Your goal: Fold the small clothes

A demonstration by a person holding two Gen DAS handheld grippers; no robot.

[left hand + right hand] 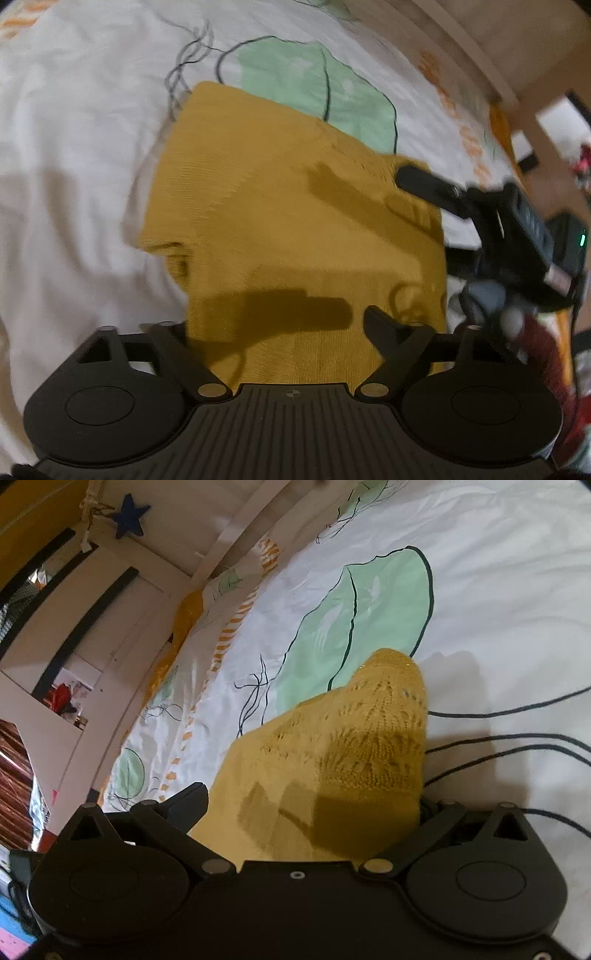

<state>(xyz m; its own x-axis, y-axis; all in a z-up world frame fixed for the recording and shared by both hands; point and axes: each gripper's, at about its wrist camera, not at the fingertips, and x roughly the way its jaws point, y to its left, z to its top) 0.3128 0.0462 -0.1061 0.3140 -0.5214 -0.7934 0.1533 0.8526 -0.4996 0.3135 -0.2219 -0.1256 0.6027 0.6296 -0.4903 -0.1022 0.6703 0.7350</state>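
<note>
1. The mustard knit garment (pixel 291 229) lay on the bed sheet (pixel 74 166), partly over the green leaf print (pixel 314 85). It looked already folded at least once; judgement only.
2. Key relation: the garment sat straight ahead of and under both tongs. In the left wrist view it filled the gap between the fingers and ran forward, long axis roughly along the tongs' pointing direction, leaning left toward the far end.
3. Left tongs (pixel 273 325): spread wide. Right finger (pixel 380 325) showed over the knit; the left fingertip was out of sight near the cloth's edge. No cloth pinched that I could see. Pose: low over the near edge, pointing along the garment.
4. Right tongs (pixel 310 805), also seen from the left camera at the garment's far right corner (pixel 417 181): spread wide in own view, left finger (pixel 188 805) beside the cloth. The right fingertip was hidden behind a raised lump of lace-pattern knit. Whether that lump was gripped or just draped on the frame: couldn't tell.
5. Nearer hand: both at the cloth. Left had the near edge, right the right-side corner, coming in across the left one's line.
6. Likely next (judgement): close on those two points and carry the edge over along the long axis. Risk: loose knit slipping or bunching.
</note>
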